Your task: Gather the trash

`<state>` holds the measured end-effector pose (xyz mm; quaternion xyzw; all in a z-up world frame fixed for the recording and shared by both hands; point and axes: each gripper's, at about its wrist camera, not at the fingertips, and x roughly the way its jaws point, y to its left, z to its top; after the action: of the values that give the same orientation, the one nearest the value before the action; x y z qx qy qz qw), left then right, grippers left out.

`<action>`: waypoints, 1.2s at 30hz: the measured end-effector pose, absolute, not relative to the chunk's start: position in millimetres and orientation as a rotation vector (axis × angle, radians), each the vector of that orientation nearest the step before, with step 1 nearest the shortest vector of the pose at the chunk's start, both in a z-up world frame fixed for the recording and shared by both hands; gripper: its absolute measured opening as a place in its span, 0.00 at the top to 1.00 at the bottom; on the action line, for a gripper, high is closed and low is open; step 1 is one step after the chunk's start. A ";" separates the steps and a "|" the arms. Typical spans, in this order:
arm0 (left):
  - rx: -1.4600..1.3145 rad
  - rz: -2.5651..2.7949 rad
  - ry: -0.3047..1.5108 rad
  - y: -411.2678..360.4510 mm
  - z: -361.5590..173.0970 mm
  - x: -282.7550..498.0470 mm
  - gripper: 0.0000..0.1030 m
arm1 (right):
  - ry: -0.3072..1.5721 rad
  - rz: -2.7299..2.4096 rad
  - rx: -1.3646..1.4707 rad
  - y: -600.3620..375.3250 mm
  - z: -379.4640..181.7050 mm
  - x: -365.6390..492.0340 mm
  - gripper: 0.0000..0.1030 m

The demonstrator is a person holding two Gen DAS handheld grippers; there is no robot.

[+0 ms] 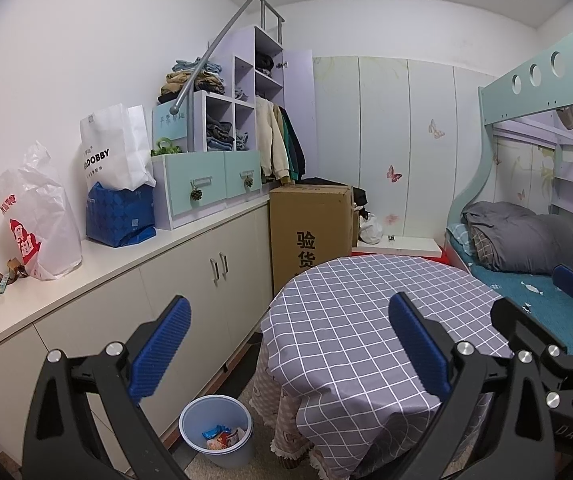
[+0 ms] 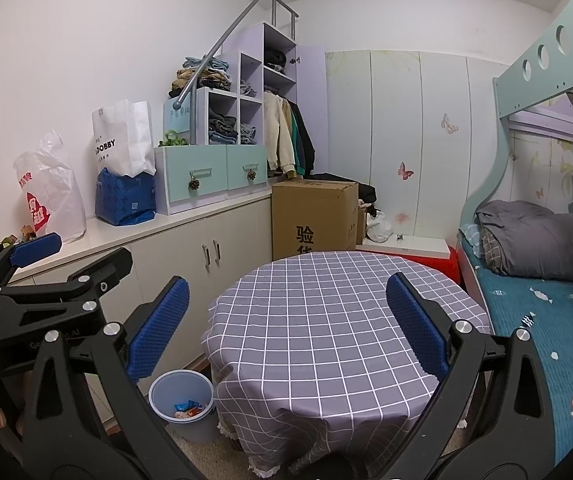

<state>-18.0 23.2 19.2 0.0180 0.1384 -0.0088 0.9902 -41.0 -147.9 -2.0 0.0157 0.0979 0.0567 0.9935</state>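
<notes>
A blue-grey waste bin (image 1: 216,432) stands on the floor between the cabinet and the round table; it also shows in the right wrist view (image 2: 182,404). Colourful wrappers (image 1: 224,436) lie inside it. Small crumpled wrappers (image 1: 0,280) lie on the white counter at far left, beside a white plastic bag (image 1: 42,216). My left gripper (image 1: 288,348) is open and empty, held above the table's left edge. My right gripper (image 2: 286,328) is open and empty over the table. The left gripper also shows at the left of the right wrist view (image 2: 50,264).
A round table with a grey checked cloth (image 2: 326,320) fills the middle. A long white cabinet (image 1: 146,280) runs along the left wall with bags and drawers on it. A cardboard box (image 1: 310,232) stands behind the table. A bunk bed (image 2: 546,300) is on the right.
</notes>
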 end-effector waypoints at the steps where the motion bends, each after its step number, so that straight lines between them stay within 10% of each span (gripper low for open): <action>1: 0.036 -0.018 0.279 23.1 18.7 -17.7 0.06 | 0.197 0.115 0.031 -148.9 -2.0 -40.3 0.06; 36: 0.038 -0.023 0.292 20.0 18.3 -9.2 0.06 | 0.213 0.118 0.040 -161.3 0.0 -30.5 0.06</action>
<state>-9.2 20.0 18.3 0.0190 0.1457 -0.0113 0.9891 -30.5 -161.3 0.0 0.0197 0.1060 0.0588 0.9924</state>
